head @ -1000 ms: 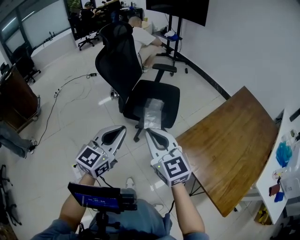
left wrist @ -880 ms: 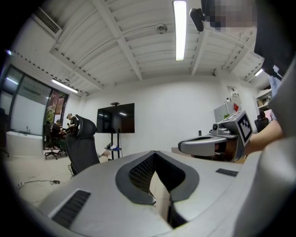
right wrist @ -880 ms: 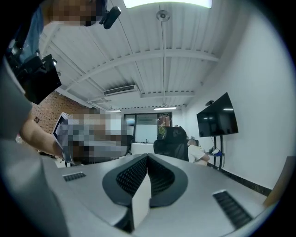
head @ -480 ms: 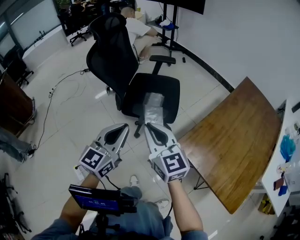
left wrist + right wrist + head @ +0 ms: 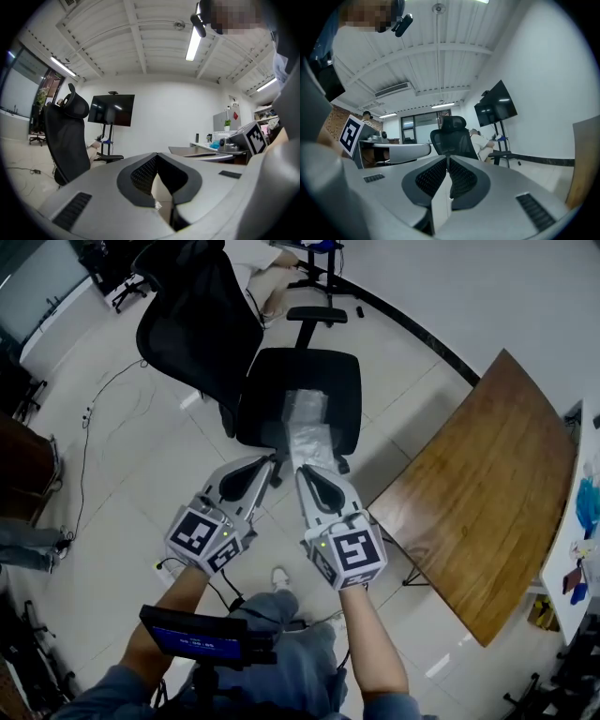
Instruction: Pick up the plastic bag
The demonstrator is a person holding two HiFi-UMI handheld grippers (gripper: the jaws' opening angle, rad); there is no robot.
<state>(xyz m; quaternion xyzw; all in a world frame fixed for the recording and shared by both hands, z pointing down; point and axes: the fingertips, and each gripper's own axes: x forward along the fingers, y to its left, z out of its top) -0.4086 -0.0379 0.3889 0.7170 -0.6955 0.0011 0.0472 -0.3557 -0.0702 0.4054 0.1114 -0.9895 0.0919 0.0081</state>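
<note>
Office floor (image 5: 141, 484); plastic bag (image 5: 307, 432) on chair seat (image 5: 272, 390)

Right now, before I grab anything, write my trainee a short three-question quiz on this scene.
1. True or false: the crinkled clear plastic bag lies on the brown wooden table.
2. Multiple choice: the bag is A) clamped between fingers, B) lying untouched, C) hanging off a table edge.
3. Fill in: the bag rests on the seat of the black office ____.

Key: 1 false; 2 B; 3 chair.
</note>
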